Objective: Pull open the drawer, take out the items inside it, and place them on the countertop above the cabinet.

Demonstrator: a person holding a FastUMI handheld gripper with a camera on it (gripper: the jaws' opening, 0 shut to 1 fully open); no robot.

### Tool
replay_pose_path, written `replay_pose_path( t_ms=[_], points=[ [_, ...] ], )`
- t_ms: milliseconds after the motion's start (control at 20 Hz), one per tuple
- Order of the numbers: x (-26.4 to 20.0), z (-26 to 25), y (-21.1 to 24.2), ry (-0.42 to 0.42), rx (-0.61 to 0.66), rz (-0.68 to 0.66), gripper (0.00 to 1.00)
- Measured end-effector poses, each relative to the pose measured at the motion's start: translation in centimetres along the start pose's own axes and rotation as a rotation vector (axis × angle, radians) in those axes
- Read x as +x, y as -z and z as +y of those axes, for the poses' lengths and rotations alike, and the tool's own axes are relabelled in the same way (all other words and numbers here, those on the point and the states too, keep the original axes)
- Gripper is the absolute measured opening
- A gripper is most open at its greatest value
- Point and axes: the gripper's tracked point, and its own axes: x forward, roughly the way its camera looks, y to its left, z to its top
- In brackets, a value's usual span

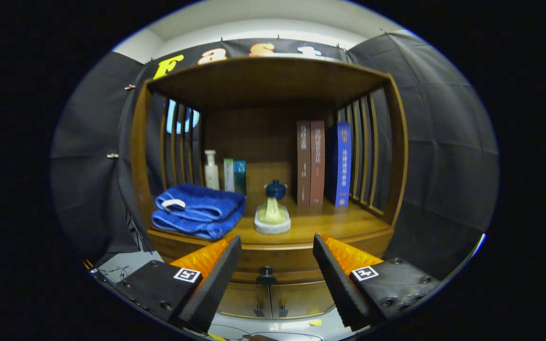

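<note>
We record a warm brown wooden cabinet [398, 156] with a worktop [330, 220] of the same tone. Folded towel [199, 208]: deep blue, one white loop. Bottle [211, 170]: cream-white. Two boxes [235, 175]: pale green, teal. Two books [310, 163] are reddish brown, a third book [342, 163] blue. Drawer knob [266, 272]: black.

Three books [323, 163], two boxes [234, 175] (side by side), one towel [199, 210], one bottle [211, 170].

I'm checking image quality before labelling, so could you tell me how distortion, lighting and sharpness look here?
Gripper view: fisheye bows the cabinet sides outward; shelf evenly lit, its back darker; towel and books sharp; drawer knob dim between the open hand-held gripper fingers.
</note>
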Motion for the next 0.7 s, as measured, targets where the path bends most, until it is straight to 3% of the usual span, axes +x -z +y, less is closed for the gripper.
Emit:
replay_pose_path(
  t_ms=[250, 700],
  points=[
    [-4.8, 0.0, -6.9, 0.002, -0.006, -0.078, 0.99],
    [-9.3, 0.2, -9.8, -0.018, 0.016, -0.092, 0.99]
  ],
)
